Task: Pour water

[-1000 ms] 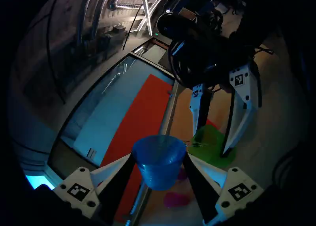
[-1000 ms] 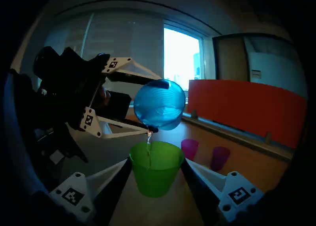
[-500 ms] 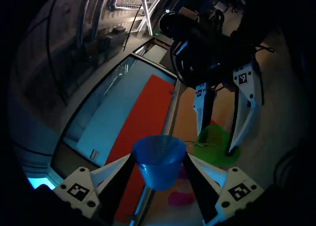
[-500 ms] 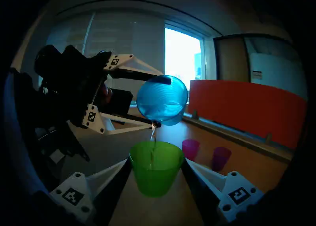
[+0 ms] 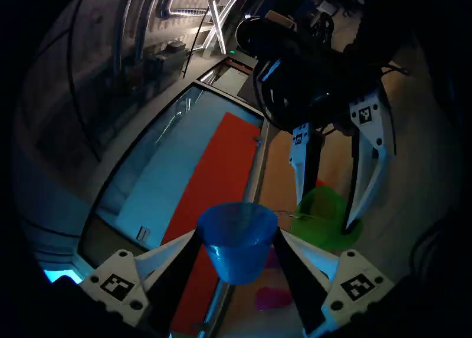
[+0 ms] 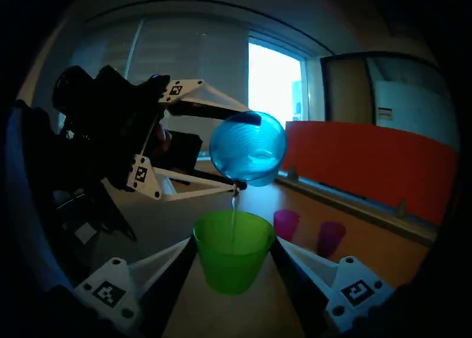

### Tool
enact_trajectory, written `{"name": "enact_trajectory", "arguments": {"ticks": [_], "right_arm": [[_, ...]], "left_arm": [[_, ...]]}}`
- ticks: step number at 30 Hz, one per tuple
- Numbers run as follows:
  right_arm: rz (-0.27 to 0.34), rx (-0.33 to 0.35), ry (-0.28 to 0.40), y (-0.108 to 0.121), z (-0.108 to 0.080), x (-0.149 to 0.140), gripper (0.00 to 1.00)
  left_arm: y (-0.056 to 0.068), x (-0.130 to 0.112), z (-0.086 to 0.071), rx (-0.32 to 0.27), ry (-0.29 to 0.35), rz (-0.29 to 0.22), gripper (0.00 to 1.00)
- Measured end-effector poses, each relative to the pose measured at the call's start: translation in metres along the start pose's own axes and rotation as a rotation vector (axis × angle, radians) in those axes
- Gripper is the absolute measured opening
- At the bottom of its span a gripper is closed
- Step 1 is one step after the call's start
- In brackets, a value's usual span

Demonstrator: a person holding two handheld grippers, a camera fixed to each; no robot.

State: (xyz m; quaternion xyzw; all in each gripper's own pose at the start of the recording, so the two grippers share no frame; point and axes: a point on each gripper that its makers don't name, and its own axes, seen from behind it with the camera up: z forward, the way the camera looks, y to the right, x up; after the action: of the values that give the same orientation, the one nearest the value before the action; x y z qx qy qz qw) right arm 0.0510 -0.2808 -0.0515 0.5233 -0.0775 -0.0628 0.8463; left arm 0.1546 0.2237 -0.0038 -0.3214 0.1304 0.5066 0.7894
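Observation:
My left gripper [image 5: 239,243] is shut on a blue cup [image 5: 237,240], tipped over on its side. In the right gripper view that blue cup [image 6: 248,147] hangs just above a green cup [image 6: 233,250], and a thin stream of water [image 6: 233,211] falls from its lip into the green one. My right gripper [image 6: 233,256] is shut on the green cup, held upright. In the left gripper view the green cup [image 5: 325,217] sits between the right gripper's white fingers [image 5: 367,161], below and right of the blue cup.
Two small magenta cups [image 6: 285,223] [image 6: 329,236] stand on the wooden table [image 6: 366,249] behind the green cup. An orange panel [image 6: 371,161] runs along the table's far edge. A bright window [image 6: 272,102] is behind. A pink cup [image 5: 272,298] lies low in the left gripper view.
The blue cup has drifted a little right and up in the right gripper view while water keeps streaming into the green cup. Both grips are unchanged.

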Motion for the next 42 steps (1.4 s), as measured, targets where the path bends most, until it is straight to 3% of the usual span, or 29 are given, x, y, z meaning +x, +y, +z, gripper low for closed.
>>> {"name": "enact_trajectory", "arguments": {"ticks": [33, 42], "right_arm": [[-0.019, -0.002, 0.008, -0.0014, 0.0001, 0.0025, 0.91], [-0.023, -0.002, 0.012, -0.0012, -0.0011, 0.0043, 0.91]], "left_arm": [[-0.0061, 0.0061, -0.004, 0.017, -0.002, 0.064, 0.85], [-0.001, 0.0092, -0.0055, 0.019, 0.0, 0.082, 0.85]]}}
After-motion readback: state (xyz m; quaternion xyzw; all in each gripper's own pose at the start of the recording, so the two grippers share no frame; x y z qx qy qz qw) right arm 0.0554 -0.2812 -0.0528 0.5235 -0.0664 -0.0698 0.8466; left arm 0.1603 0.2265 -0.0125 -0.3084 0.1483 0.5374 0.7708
